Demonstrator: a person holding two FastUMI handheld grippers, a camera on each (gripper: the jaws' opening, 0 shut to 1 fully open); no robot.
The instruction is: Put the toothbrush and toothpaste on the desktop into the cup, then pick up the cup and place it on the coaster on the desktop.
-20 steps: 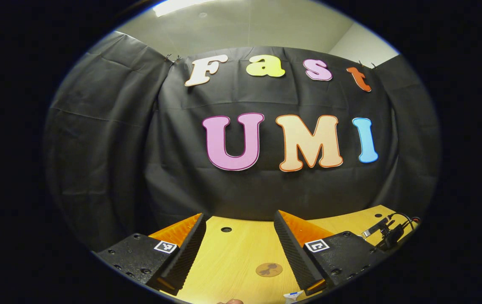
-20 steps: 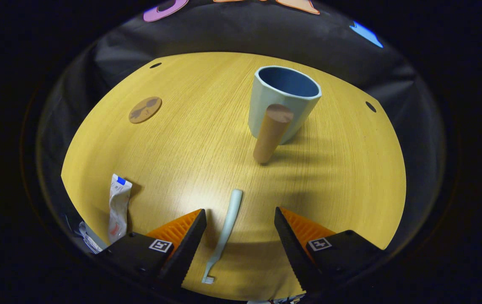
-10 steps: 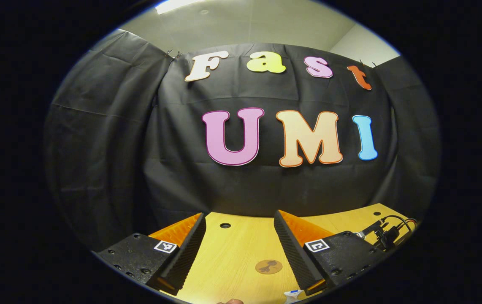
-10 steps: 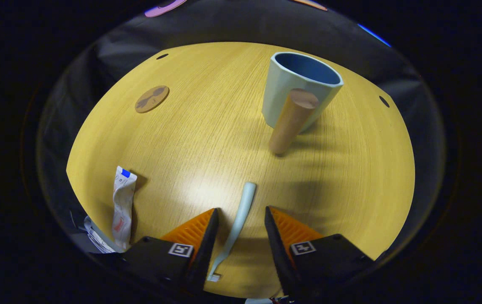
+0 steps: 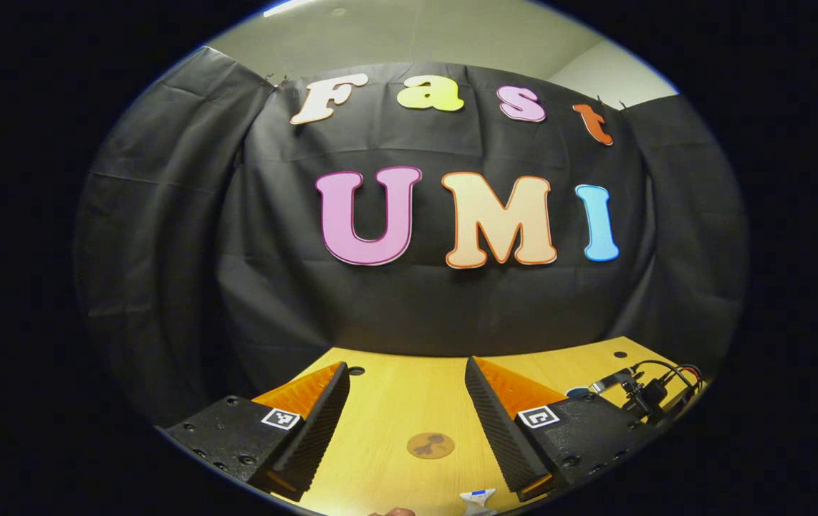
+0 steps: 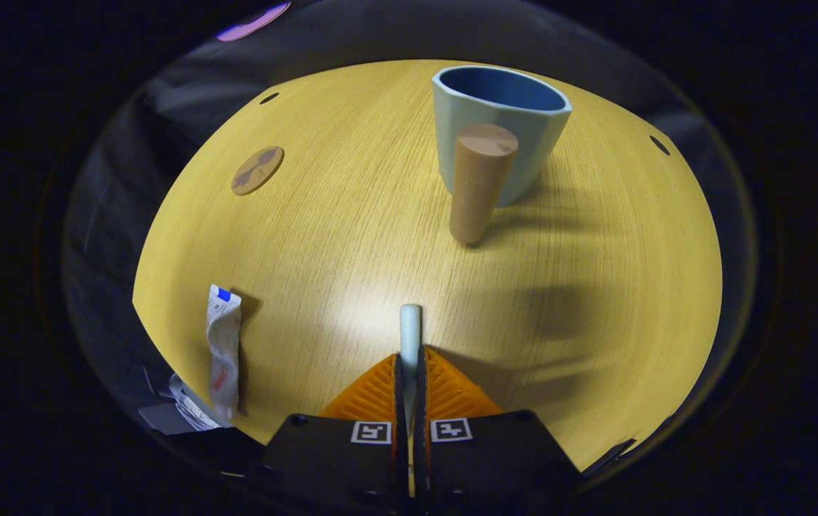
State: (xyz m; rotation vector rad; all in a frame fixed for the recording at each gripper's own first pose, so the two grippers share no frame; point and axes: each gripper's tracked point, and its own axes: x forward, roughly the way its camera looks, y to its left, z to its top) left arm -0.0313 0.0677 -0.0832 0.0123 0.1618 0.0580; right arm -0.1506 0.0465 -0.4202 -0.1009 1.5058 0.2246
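Observation:
In the right gripper view my right gripper is shut on the pale toothbrush, whose handle end sticks out ahead of the fingers over the wooden desktop. Farther off stands the light blue cup with a brown wooden handle facing me. The toothpaste tube lies flat at the left, the round brown coaster beyond it. In the left gripper view my left gripper hangs open above the desk, with the coaster below between its fingers and the toothpaste's tip at the bottom.
The other gripper's cables and mount show at the right of the left gripper view. Small holes mark the desk near its far edge. Loose papers lie off the desk's near left edge. The black cloth wall closes the back.
My right gripper's fingers closed from wide open onto the toothbrush, which now points straight ahead. The left gripper's view shifted slightly to the right and down.

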